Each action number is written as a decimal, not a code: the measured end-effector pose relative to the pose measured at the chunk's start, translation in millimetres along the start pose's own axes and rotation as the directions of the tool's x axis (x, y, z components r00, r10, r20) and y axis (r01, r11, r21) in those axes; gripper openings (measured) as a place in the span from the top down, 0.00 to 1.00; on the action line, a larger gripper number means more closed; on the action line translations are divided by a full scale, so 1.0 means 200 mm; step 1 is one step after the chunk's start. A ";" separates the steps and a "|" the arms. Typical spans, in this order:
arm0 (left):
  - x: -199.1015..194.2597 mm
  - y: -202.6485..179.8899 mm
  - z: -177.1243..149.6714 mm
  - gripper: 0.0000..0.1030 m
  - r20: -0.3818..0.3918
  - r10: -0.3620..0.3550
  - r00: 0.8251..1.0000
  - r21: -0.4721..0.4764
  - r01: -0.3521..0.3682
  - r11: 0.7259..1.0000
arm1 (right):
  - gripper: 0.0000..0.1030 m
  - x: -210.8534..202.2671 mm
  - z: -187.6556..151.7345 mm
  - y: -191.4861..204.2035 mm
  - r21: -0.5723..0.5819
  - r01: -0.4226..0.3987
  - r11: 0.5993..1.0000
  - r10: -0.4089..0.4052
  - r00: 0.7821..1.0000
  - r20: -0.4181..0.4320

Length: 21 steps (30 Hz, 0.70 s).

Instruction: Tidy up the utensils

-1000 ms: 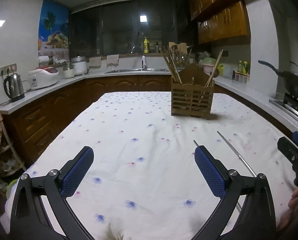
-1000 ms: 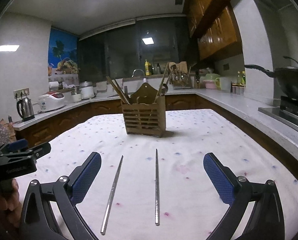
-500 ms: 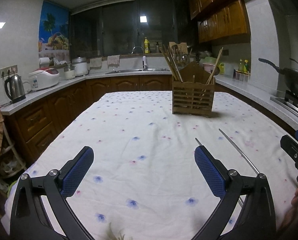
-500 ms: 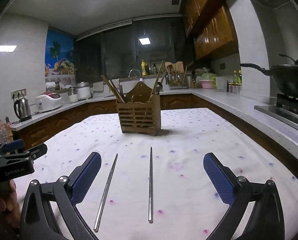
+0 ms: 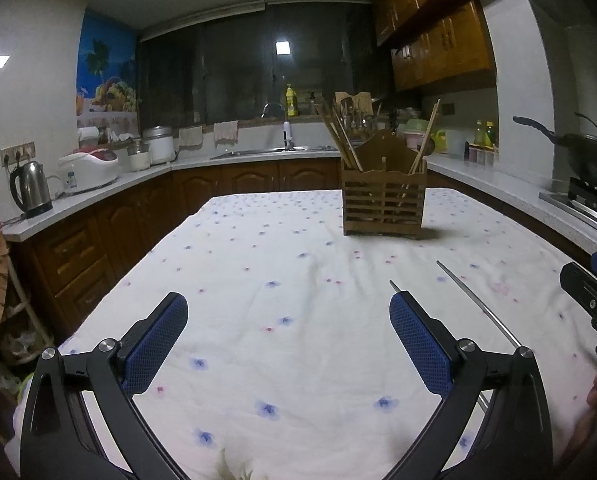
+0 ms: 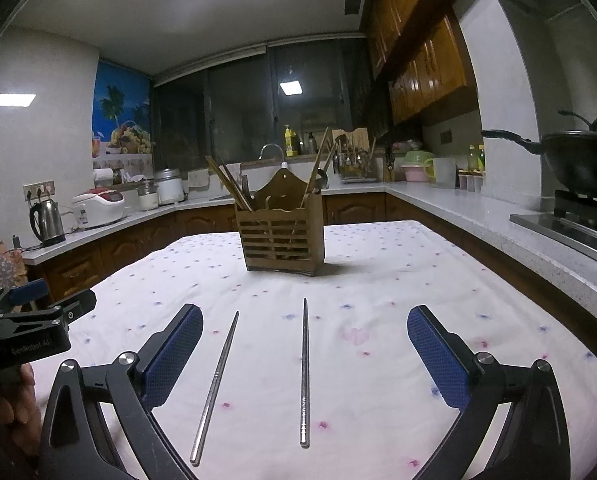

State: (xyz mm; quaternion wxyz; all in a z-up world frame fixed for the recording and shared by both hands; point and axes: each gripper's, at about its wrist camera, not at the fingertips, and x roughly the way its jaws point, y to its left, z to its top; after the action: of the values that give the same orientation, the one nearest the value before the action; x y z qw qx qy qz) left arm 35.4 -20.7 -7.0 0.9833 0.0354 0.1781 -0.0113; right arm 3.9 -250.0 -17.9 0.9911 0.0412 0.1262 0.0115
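We hold our right claw [image 6: 304, 344] spread wide over 2 steel chopsticks [image 6: 305, 372] on the bench [image 6: 398, 280], framing them for a pickup. Our left claw [image 5: 288, 340], also apart and empty, waits beside; the wooden holder [image 6: 280, 236] stands beyond.

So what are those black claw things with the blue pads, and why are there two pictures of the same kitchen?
They are two hand-held grabbers. A person holds one in each hand, and each has a small camera looking forward along its two fingers. That gives two pictures of one table, one from each hand.

One picture is from the left grabber. Its blue fingers are spread wide and hold nothing. The other is from the right grabber, also open and empty.

The table has a white cloth with little flowers. Two metal chopsticks lie on it, side by side but not touching: one on the left, one on the right, both between the right grabber's fingers. Farther back stands a wooden holder with wooden chopsticks sticking out.

Nothing has been picked up yet.
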 end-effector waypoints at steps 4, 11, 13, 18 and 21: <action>0.00 -0.01 0.00 0.00 0.005 0.002 1.000 0.007 -0.002 1.000 | 0.00 0.00 0.00 0.00 0.003 -0.001 1.000 0.001 1.000 0.004; 0.00 -0.01 0.01 0.00 0.003 -0.002 1.000 -0.001 0.002 1.000 | 0.00 0.00 0.00 0.00 0.008 -0.004 1.000 0.004 1.000 0.009; 0.00 -0.01 0.01 0.00 0.001 -0.002 1.000 -0.002 0.002 1.000 | 0.00 -0.01 0.00 0.00 0.008 -0.006 1.000 0.006 1.000 0.012; 0.00 -0.01 0.02 0.00 -0.008 -0.012 1.000 -0.001 0.012 1.000 | 0.00 -0.02 0.00 0.01 0.014 -0.012 1.000 0.012 1.000 0.016; 0.00 -0.02 0.02 0.00 -0.005 -0.016 1.000 0.001 0.016 1.000 | 0.00 -0.02 0.01 0.01 0.017 -0.015 1.000 0.015 1.000 0.018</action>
State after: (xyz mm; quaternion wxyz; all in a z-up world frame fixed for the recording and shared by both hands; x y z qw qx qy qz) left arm 36.2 -24.5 -3.9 0.9827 0.0347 0.1808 -0.0192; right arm 1.0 -248.8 -15.4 0.9917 0.0506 0.1169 0.0174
